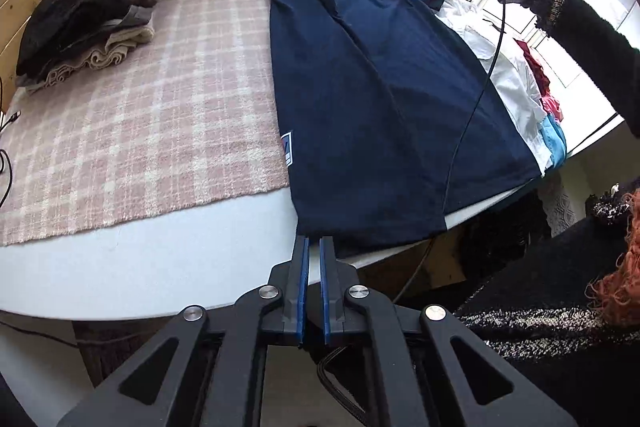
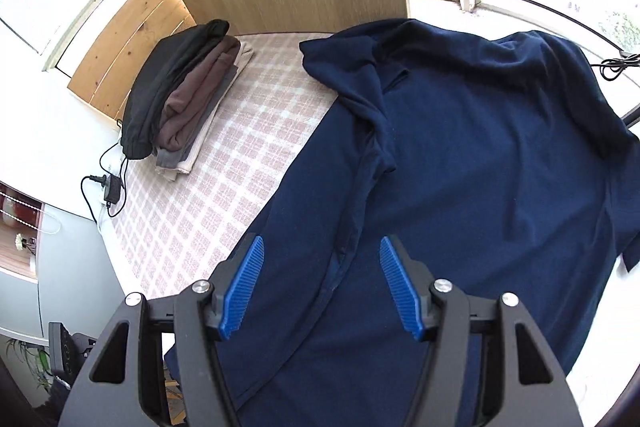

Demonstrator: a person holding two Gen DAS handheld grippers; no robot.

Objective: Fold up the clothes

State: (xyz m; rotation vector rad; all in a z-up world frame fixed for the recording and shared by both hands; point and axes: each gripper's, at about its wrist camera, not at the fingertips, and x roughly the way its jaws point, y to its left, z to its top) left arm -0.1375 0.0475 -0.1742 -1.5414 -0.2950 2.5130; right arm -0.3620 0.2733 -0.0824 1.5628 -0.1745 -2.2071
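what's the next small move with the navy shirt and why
Probably lower the right claw onto the bunched sleeve and close. Its jaws hang open above the navy shirt, while the left claw sits nearly shut at the hem, so that sleeve is unfolded.

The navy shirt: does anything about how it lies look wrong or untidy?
Yes. The navy shirt is not flat: its left sleeve is folded in, crumpled over the chest, and the hem hangs past the table edge. The stack beside it looks neat.
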